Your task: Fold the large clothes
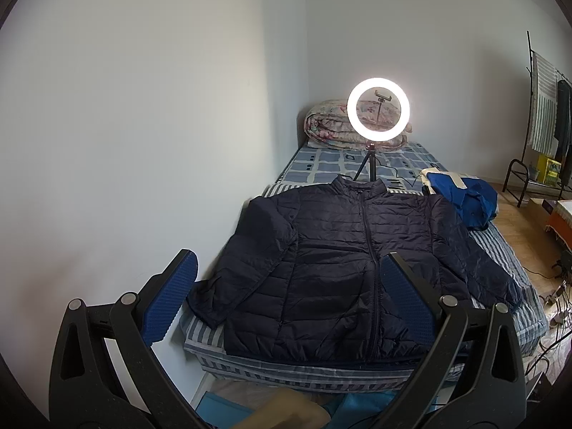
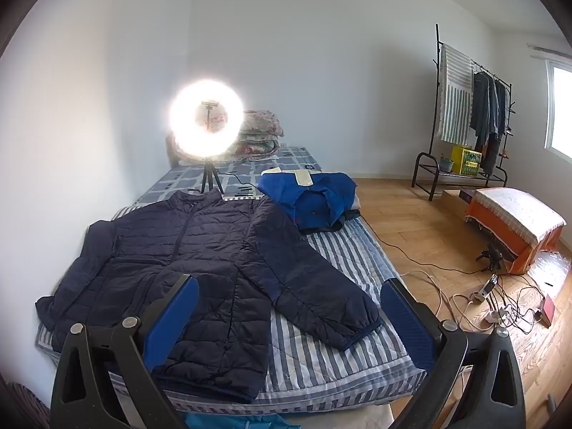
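The puffer jacket (image 1: pixel 343 268) lies flat, collar far (hem partly hidden); left gripper (image 1: pixel 289 279) and right gripper (image 2: pixel 289 304) gape wide, empty.

Quilted, faintly glossy navy jacket (image 1: pixel 343 261), striped cloth bedsheet (image 2: pixel 343 350), smooth wood floor (image 2: pixel 422 221)

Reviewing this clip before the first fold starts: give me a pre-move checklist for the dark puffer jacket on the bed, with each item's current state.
1. Navy puffer jacket lies flat, front up, zipped: ok.
2. Both sleeves spread out to the sides, not tucked under: ok.
3. Left gripper open, holding nothing: ok.
4. Right gripper open, holding nothing: ok.
5. Blue garment beside the jacket's shoulder: apart from it or touching, cannot tell.
6. Ring light tripod stands right behind the collar, possibly in the way of a fold: not ok.
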